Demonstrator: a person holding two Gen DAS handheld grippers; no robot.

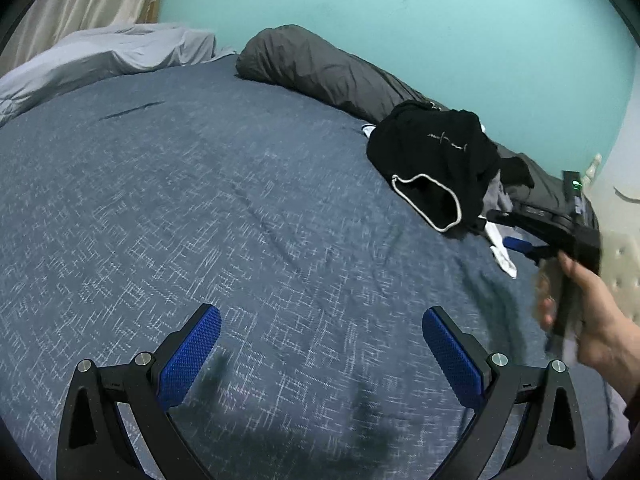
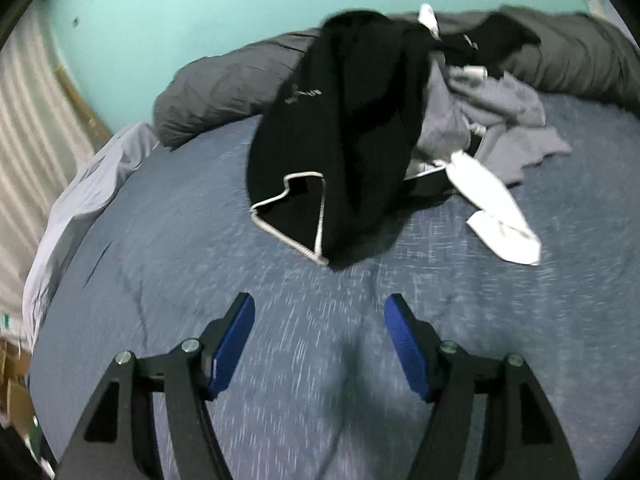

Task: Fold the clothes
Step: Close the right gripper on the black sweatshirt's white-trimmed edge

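Two grippers: both hang over the blue bedspread (image 1: 200, 184), and neither has hold of anything.
Left gripper (image 1: 322, 344): jaws spread wide, blue pads well apart, only bare bedspread between them.
Right gripper (image 2: 320, 340): jaws also parted, a little less wide, nothing between the pads; the bedspread below is blurred.
Clothes pile: a black garment (image 2: 344, 120) with white-trimmed openings lies heaped at the far side of the bed, against a rolled dark grey duvet (image 2: 224, 88) along the turquoise wall (image 2: 240, 0).
Distance to pile: near, ahead of the right gripper; well apart from the left gripper, off to its right.
Only in the right wrist view: a crumpled grey garment (image 2: 504, 104) beside and partly under the black one, and white socks (image 2: 496, 204) lying flat on the bedspread just right of it; small white printing on the black cloth.
Only in the left wrist view: the right gripper seen from the side (image 1: 516, 236), its fingers pointing toward the pile, with the person's hand (image 1: 592, 312) wrapped around its handle, blurred; a pale grey sheet (image 1: 100, 56) bunched at the far left corner; a cream padded surface (image 1: 616, 216) at the right edge.
Shared: both views show the black garment's white-edged opening facing the cameras.
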